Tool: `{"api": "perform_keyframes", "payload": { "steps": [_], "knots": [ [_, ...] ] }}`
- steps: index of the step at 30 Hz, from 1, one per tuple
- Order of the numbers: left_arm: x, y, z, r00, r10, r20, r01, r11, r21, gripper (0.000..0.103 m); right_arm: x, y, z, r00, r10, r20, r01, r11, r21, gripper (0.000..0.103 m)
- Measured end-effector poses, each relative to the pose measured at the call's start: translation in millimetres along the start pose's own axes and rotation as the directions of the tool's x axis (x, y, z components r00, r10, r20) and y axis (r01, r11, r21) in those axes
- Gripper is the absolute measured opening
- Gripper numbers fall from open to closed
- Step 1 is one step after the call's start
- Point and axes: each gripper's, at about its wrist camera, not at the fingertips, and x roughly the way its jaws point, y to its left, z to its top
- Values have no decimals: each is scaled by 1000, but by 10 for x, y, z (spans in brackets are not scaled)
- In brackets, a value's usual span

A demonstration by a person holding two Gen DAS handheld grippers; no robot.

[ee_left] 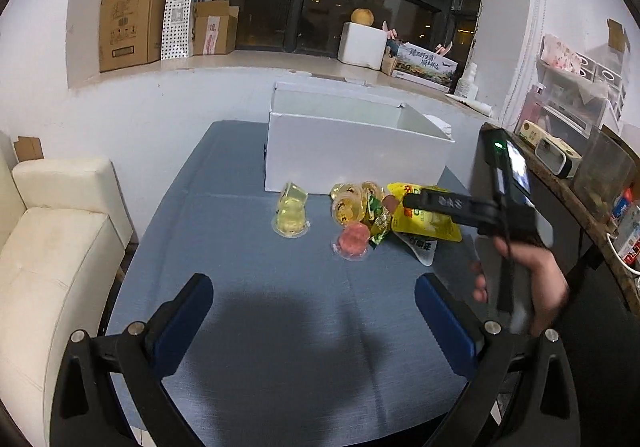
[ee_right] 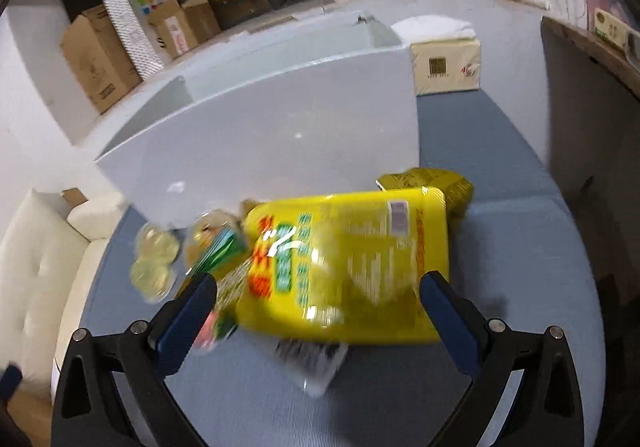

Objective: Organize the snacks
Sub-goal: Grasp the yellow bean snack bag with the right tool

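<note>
Right wrist: right gripper (ee_right: 318, 301) jaws straddle yellow bag (ee_right: 352, 263).

Left black two-finger tongs (ee_left: 314, 297) held low with blue-padded jaws spread wide, right black two-finger tongs (ee_right: 318, 297) likewise gaping, bare right hand (ee_left: 528, 283) gripping their handle

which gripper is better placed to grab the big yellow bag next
Right. The right gripper is open with the yellow bag already between its fingers, while the left gripper is open over bare blue table, well short of the snacks.
</note>
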Motion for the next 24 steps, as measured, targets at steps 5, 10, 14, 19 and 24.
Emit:
{"api": "perform_keyframes", "payload": {
  "steps": [5, 10, 14, 19, 24],
  "knots": [
    [87, 32, -18, 1000, -7, -17, 7, 1000, -6, 103, 145, -23, 124, 999, -40, -2, 40, 999, -11, 103],
    [127, 5, -34, 1000, -20, -21, 20, 1000, -8, 103, 110, -22, 36, 998, -56, -7, 56, 998, -28, 103],
    [159, -28, -39, 999, -26, -31, 26, 1000, -4, 103, 98, 0, -70, 997, -72, -6, 71, 993, -90, 103],
    [183, -63, -51, 999, -29, -38, 29, 1000, -6, 103, 104, -36, -210, 998, -64, -22, 61, 991, -116, 103],
    [183, -84, -67, 999, -28, -38, 28, 1000, -1, 103, 33, -65, -306, 998, -57, 18, 59, 993, -104, 71]
  ]
}}
